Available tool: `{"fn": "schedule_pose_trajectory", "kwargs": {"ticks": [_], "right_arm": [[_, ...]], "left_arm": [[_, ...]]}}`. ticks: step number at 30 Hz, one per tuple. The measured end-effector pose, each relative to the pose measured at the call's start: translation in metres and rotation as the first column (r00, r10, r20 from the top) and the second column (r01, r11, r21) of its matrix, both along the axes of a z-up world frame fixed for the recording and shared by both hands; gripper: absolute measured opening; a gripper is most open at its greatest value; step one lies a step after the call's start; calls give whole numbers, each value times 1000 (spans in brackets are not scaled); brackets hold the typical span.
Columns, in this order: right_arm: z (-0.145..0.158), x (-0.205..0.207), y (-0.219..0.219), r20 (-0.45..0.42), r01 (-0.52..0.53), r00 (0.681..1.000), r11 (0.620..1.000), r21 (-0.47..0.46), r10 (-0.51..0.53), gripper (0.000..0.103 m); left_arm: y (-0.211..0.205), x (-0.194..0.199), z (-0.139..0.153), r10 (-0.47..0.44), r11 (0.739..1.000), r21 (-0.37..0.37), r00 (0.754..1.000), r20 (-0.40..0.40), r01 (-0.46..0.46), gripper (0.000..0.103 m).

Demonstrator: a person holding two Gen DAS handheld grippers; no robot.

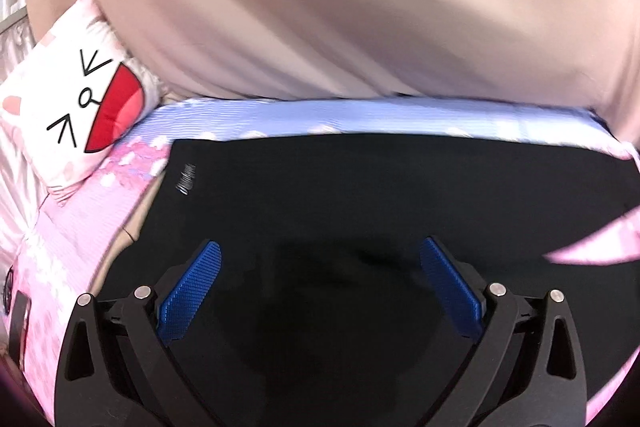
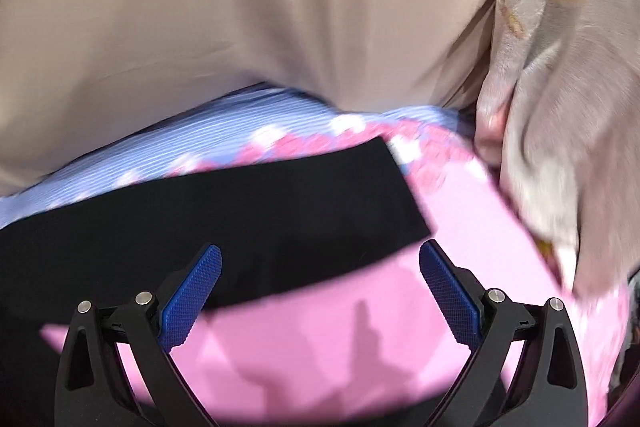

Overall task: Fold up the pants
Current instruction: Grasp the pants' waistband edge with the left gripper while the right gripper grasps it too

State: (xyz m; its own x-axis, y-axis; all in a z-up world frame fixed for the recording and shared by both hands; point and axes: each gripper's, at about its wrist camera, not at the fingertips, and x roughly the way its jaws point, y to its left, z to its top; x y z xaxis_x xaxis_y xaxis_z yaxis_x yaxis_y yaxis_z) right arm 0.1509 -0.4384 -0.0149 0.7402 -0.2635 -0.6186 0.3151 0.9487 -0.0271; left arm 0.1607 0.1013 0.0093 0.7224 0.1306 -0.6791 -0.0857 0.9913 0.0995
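A: Where are the pants?
B: Black pants (image 1: 360,195) lie flat on the pink-and-blue bedspread (image 1: 320,115), directly under and ahead of the left gripper (image 1: 320,279). Right wrist view shows one squared-off end of them (image 2: 240,211), ahead and left of the right gripper (image 2: 320,283).
A: Tongs?
B: Both spread wide, blue pads (image 1: 192,291) apart, holding nothing.
A: Long axis?
B: Runs roughly left-right across both views. The end's corner sits just past the right gripper's pads; the left one hangs over mid-fabric. I'd judge the right is better placed to grab an edge.
A: What's unclear?
B: Heavy motion blur. Other end cut off, so waistband versus cuff can't be told. Small print near the left edge (image 1: 186,179) unreadable. Cartoon-face pillow (image 1: 80,115) at far left; beige fabric (image 2: 240,7) fills the top.
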Motion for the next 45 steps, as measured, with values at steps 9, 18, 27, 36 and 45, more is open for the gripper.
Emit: {"fn": "schedule_pose_trajectory", "kwargs": {"ticks": [9, 18, 27, 36, 45], "right_arm": [[-18, 97, -66, -99, 16, 995, 1000, 9, -15, 97], [-34, 116, -67, -106, -10, 994, 998, 60, 16, 71], [-1, 85, -50, -14, -89, 996, 989, 117, 91, 13], [71, -40, -40, 168, -195, 969, 978, 76, 180, 12], [64, -142, -26, 155, -219, 965, 976, 15, 214, 12]], "left_arm": [[128, 116, -12, 157, 988, 14, 982, -100, -157, 98], [211, 194, -57, 297, 953, 12, 928, -224, -302, 97], [214, 185, -32, 231, 951, -162, 952, -201, -264, 20], [200, 52, 67, 128, 965, -230, 992, -11, -127, 10], [216, -94, 56, 149, 970, -186, 987, -55, -156, 11]]}}
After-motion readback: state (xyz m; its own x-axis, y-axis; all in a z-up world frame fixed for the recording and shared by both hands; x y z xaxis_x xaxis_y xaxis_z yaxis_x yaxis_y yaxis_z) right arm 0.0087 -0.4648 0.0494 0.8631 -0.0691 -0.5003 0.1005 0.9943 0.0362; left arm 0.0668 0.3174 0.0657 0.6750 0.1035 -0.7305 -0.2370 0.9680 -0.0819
